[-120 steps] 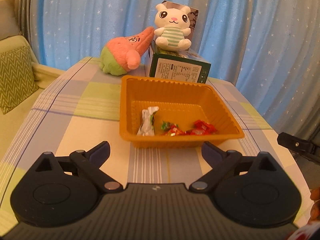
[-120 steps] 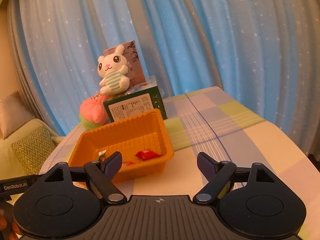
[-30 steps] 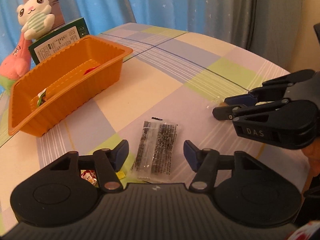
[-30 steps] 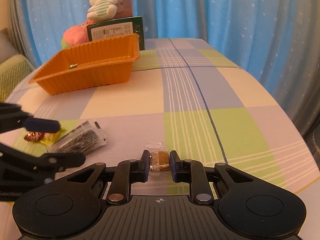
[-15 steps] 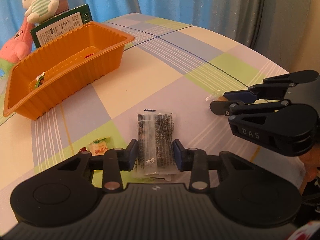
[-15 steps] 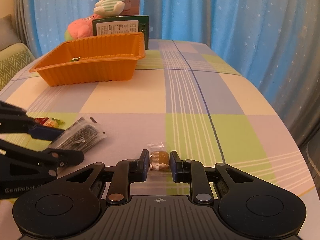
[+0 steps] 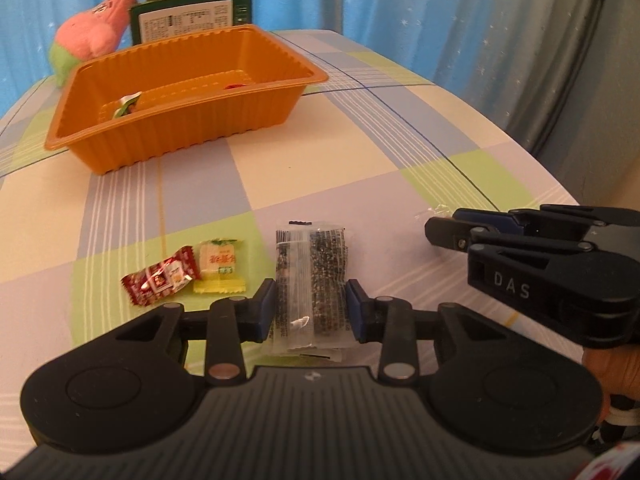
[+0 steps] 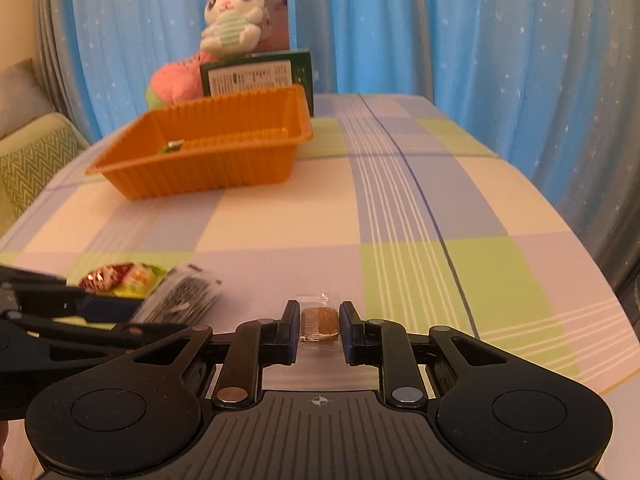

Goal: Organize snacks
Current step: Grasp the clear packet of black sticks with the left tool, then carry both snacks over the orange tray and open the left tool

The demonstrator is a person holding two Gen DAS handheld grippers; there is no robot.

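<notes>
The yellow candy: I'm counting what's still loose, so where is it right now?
In the left wrist view the yellow candy lies on the tablecloth, touching the red candy on its left, with the dark seaweed packet on its right, well short of the orange tray.

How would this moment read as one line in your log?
left gripper: shut on dark packet | right gripper: shut on brown candy | orange tray: not reached

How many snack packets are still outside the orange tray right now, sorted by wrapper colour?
Clear packet with black contents, between the left gripper fingers: 1
Clear packet with brown sweet, between the right gripper fingers: 1
Red packet: 1
Yellow packet: 1
Total outside the orange tray: 4
</notes>
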